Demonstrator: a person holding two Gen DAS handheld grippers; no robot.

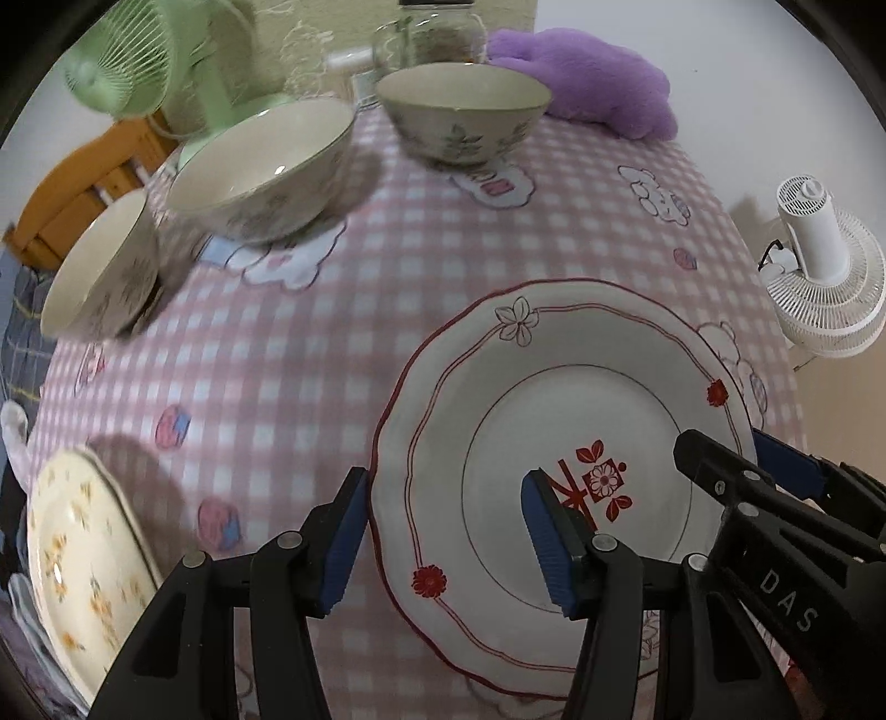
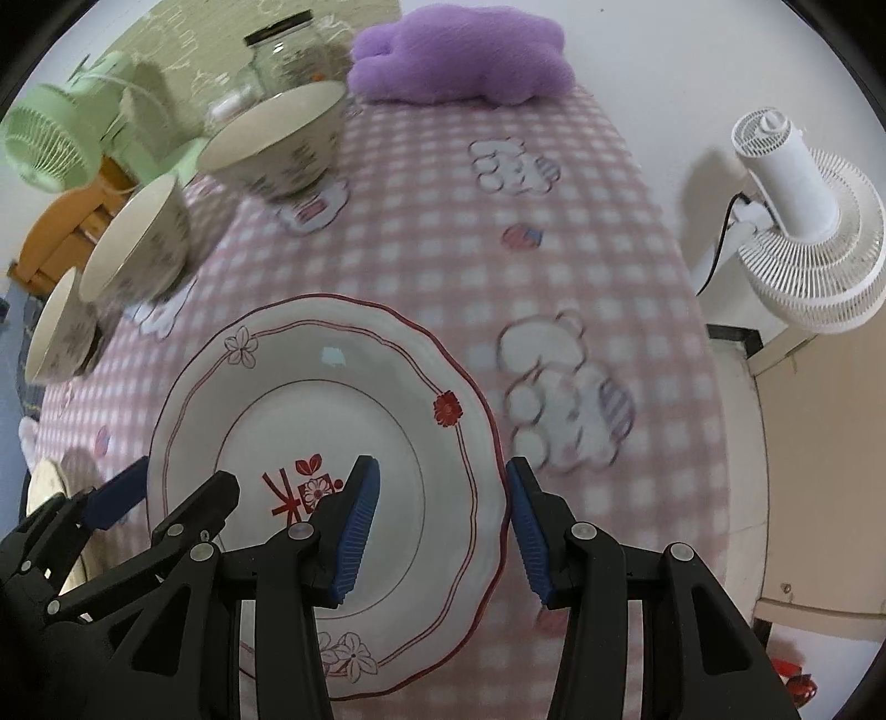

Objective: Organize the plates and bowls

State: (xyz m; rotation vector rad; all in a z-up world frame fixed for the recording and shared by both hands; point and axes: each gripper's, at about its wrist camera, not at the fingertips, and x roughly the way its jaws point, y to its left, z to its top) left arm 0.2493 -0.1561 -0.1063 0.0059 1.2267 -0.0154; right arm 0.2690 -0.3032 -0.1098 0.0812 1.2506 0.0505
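A white plate with red trim (image 1: 554, 421) (image 2: 332, 387) lies on the pink checked tablecloth. My left gripper (image 1: 446, 534) is open, its fingers astride the plate's left rim. My right gripper (image 2: 443, 520) is open, astride the plate's right rim; it also shows in the left wrist view (image 1: 775, 487). Three cream bowls stand at the back left: far (image 1: 462, 111) (image 2: 277, 144), middle (image 1: 260, 166) (image 2: 138, 243), near (image 1: 99, 266) (image 2: 58, 332). A cream floral plate (image 1: 83, 570) lies at the front left.
A purple plush (image 1: 592, 77) (image 2: 459, 55) and a glass jar (image 1: 437, 33) (image 2: 288, 50) sit at the table's back. A green fan (image 1: 127, 61) stands back left. A white fan (image 1: 819, 266) (image 2: 803, 221) stands beyond the right edge. A wooden chair (image 1: 83, 177) is on the left.
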